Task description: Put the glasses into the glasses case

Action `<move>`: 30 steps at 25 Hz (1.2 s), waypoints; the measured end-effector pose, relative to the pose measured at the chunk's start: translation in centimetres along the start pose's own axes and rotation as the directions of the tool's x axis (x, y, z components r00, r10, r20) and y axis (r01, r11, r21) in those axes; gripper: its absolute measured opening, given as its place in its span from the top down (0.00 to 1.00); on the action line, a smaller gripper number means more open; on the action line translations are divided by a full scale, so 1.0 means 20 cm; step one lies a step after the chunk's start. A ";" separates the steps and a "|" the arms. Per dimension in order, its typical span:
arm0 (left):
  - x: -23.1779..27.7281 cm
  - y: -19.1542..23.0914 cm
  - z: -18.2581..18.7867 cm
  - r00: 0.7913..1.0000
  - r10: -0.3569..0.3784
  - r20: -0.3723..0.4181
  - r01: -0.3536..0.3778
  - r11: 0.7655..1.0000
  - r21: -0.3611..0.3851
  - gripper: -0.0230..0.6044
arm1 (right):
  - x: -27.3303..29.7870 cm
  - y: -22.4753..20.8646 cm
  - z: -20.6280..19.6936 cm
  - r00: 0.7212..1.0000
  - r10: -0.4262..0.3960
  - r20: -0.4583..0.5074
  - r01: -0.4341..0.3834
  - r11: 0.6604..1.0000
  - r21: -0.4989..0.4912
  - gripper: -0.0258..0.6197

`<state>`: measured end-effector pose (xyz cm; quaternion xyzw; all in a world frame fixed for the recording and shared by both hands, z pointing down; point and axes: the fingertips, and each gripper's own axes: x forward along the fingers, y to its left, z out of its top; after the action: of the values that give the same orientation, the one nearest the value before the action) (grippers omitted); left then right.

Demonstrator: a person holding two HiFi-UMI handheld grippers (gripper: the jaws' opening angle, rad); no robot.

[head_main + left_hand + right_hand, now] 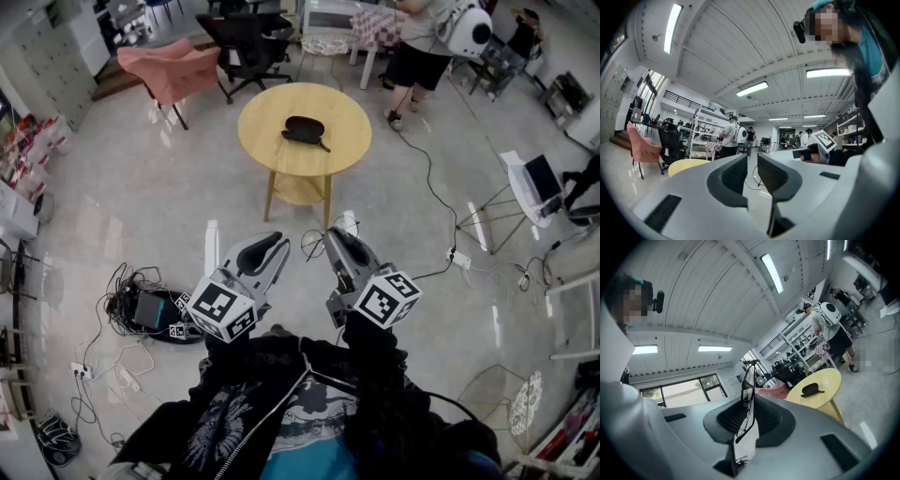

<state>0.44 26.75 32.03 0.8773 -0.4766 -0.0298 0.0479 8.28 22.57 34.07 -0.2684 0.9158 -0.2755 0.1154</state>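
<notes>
A black glasses case (303,128) lies on the round yellow table (337,103) well ahead of me; the right gripper view also shows the case (812,389) on the table (825,399). My right gripper (336,240) is held level over the floor, short of the table, and is shut on thin-framed glasses (319,242). In the right gripper view the glasses (747,385) stand upright, pinched between the pads of that gripper (749,405). My left gripper (274,246) is level beside it, shut, with nothing in it; the left gripper view shows that gripper (752,169) bare.
A pink draped chair (173,70) and a black office chair (248,42) stand behind the table. A person (422,47) stands at the back right. Cables and a black box (150,309) lie on the floor at my left. A laptop on a stand (539,183) is at right.
</notes>
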 end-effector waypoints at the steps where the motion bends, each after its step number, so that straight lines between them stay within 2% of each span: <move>1: 0.00 0.01 0.00 1.000 -0.001 0.000 0.001 1.000 -0.001 0.87 | 0.01 -0.01 0.00 1.000 0.000 0.000 0.000 1.000 -0.001 0.87; 4: 0.01 0.04 -0.01 1.000 -0.005 -0.001 0.005 1.000 -0.002 0.87 | 0.04 -0.02 -0.01 1.000 -0.006 0.002 0.006 1.000 0.006 0.87; 9: 0.03 0.14 -0.01 1.000 -0.019 -0.010 0.019 1.000 -0.008 0.87 | 0.13 -0.07 -0.02 0.999 -0.033 0.007 0.032 0.997 0.070 0.87; 20: 0.05 0.36 -0.03 0.998 -0.066 -0.023 0.066 0.998 -0.009 0.87 | 0.34 -0.10 -0.07 0.999 -0.050 0.010 0.049 0.995 0.087 0.87; 30: 0.11 0.54 -0.14 0.995 -0.082 -0.061 0.078 0.995 -0.066 0.87 | 0.47 -0.19 -0.16 0.997 -0.074 -0.036 0.077 0.990 0.115 0.87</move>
<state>-7.02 19.26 36.02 0.8944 -0.4379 -0.0187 0.0894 0.99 16.18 38.18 -0.2913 0.8891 -0.3368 0.1056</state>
